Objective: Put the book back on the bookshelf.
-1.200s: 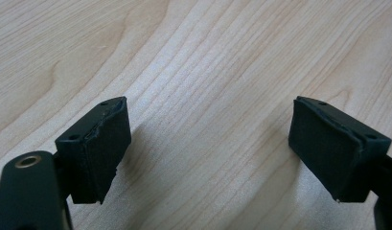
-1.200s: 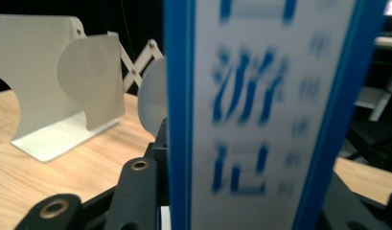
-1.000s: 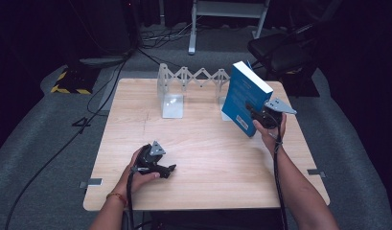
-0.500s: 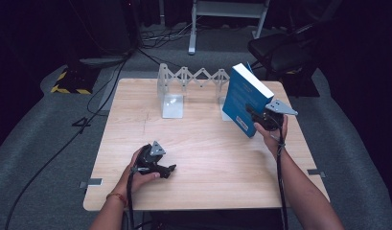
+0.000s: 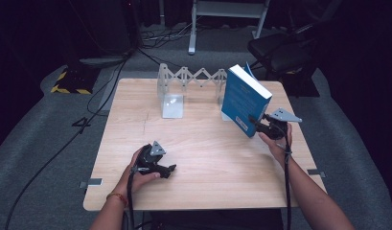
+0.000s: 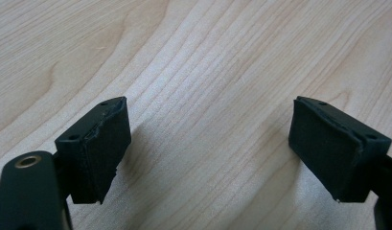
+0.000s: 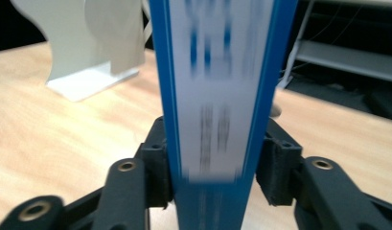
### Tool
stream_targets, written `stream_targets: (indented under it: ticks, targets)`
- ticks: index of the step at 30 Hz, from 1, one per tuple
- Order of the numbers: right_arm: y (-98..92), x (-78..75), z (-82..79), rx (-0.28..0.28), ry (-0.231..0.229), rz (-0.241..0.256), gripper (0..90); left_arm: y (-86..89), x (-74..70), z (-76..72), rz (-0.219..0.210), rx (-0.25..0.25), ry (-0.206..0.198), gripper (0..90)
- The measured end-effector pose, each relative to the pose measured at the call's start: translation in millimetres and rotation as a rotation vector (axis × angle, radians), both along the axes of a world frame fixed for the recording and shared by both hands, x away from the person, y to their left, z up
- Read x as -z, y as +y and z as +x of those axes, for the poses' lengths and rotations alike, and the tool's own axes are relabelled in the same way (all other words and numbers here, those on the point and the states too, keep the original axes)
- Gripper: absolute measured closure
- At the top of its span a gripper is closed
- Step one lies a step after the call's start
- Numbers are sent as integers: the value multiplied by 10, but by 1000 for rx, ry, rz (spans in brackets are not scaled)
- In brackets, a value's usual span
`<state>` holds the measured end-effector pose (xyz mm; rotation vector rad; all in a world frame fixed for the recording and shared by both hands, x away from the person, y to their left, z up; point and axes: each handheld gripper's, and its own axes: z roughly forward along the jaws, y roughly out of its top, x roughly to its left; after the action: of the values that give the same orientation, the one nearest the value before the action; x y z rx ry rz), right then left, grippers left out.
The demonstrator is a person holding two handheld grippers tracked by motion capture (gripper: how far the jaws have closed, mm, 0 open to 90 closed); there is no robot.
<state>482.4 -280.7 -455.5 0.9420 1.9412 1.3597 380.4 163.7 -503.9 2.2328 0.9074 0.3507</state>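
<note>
The right gripper (image 5: 259,123) pinches an upright blue book (image 5: 242,98); the left gripper (image 5: 168,169) rests spread on the wooden table (image 5: 208,158).

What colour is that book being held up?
The book is blue, with a white spine label; clearest in the high view.

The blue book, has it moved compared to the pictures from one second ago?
No. The blue book sits at the same spot beside the rack, clamped in the right gripper.

Blue book (image 5: 243,99), pale wood-grain table (image 5: 203,143)
</note>
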Motion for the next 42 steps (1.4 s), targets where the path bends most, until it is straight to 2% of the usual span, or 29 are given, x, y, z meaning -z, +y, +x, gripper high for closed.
stream_targets:
  ticks: [2,6,13,22,32,42]
  targets:
    - [6,50,-34,0,-19,-3,614,0,0,0,-1,0,2,149]
    - [74,24,-22,17,-23,-18,618,-6,2,0,-6,0,6,149]
    - [198,12,140,100,16,37,620,-7,2,3,-6,3,7,148]
    - [276,-5,334,137,47,70,620,-7,2,3,-6,3,7,148]
    - [391,-21,459,141,55,53,618,-7,1,5,-6,7,7,148]
    - [426,-31,482,133,58,32,612,-10,3,2,-8,6,8,150]
